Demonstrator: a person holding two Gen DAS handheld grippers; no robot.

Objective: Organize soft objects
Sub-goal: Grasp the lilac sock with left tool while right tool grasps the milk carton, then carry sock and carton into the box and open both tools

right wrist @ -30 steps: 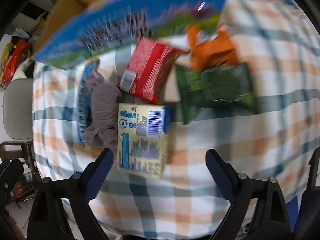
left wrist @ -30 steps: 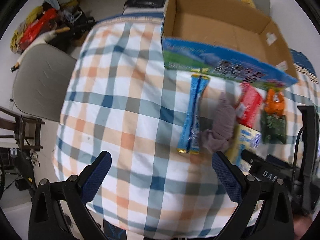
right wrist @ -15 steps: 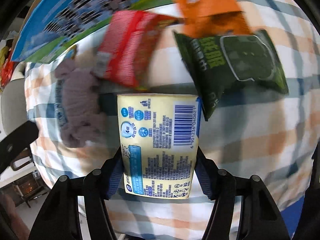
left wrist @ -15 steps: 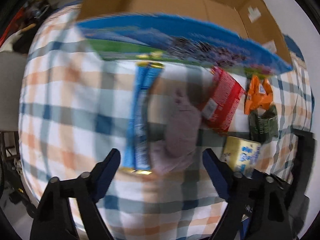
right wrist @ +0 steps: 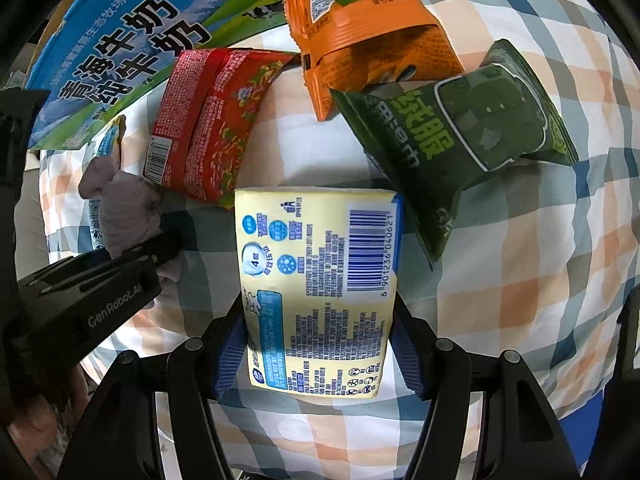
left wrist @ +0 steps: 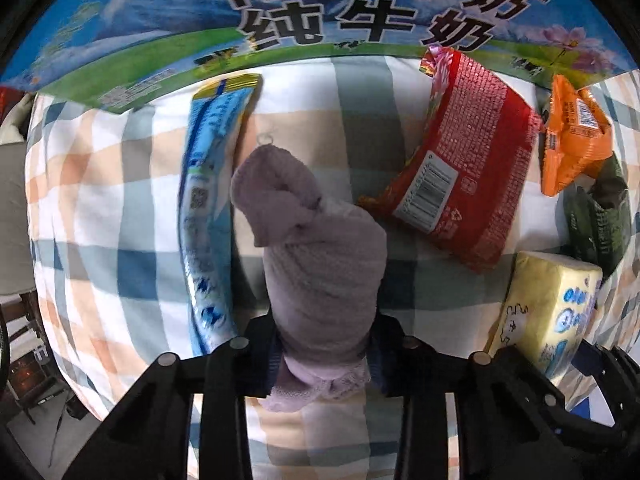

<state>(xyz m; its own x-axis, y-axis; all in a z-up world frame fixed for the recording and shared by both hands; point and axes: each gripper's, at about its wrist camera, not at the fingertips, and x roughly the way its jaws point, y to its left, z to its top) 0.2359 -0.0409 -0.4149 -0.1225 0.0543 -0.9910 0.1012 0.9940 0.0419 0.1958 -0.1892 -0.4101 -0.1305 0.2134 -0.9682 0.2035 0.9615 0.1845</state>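
Note:
My left gripper [left wrist: 325,354] is shut on the near end of a mauve knitted cloth [left wrist: 320,256] that lies on the checked tablecloth. The cloth also shows in the right wrist view [right wrist: 124,208], with the left gripper's body over it. My right gripper [right wrist: 316,352] is shut on a pale yellow tissue pack [right wrist: 318,280], its fingers [right wrist: 230,354] pressed against both sides. The pack shows at the right edge of the left wrist view [left wrist: 548,312].
A blue-and-green milk carton box [left wrist: 320,20] stands just behind the items. On the checked tablecloth [right wrist: 520,300] lie a long blue packet [left wrist: 212,200], a red packet [right wrist: 208,120], an orange packet [right wrist: 360,52] and a dark green packet [right wrist: 460,136].
Both grippers moved forward and down onto the items. The left one closed on the mauve cloth. The right one, around the yellow pack half a second ago, now grips it.

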